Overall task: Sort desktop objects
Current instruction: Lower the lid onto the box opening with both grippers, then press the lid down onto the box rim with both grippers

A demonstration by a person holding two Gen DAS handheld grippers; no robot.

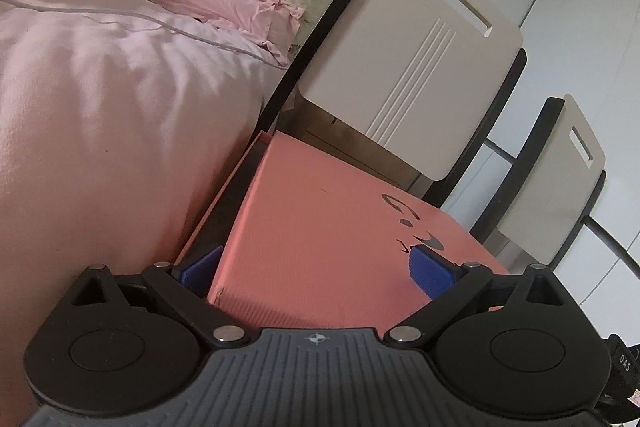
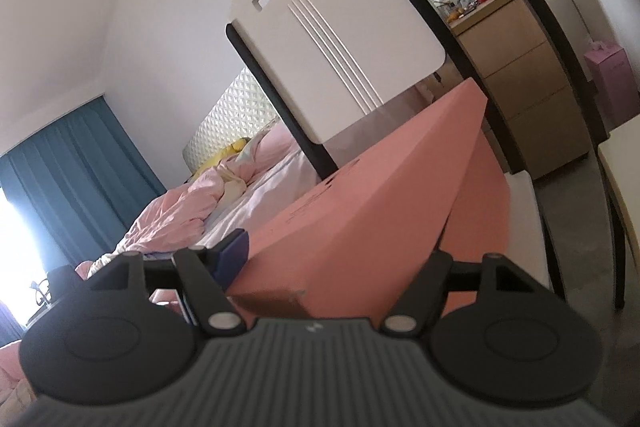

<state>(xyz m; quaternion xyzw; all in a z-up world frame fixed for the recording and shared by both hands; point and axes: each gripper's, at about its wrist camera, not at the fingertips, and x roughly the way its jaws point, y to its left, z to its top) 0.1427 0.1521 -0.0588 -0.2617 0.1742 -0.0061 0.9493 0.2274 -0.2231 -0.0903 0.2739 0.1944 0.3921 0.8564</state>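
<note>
A large salmon-pink box [image 1: 320, 227] with black printing on its top fills the middle of the left wrist view. My left gripper [image 1: 316, 273] is shut on it, one blue pad on each side of its near end. The same box shows in the right wrist view [image 2: 380, 195], tilted, with one long edge towards the camera. My right gripper [image 2: 340, 259] is shut on its near corner. Its left blue pad [image 2: 234, 251] presses the box's top face and its right finger is hidden behind the box's side. The box is held up in the air between both grippers.
A bed with pink bedding [image 1: 100, 87] lies at the left. Two white chair backs with black frames [image 1: 408, 59] stand just beyond the box. A wooden drawer unit [image 2: 520, 67] with small items on top and a teal curtain [image 2: 80, 179] are farther off.
</note>
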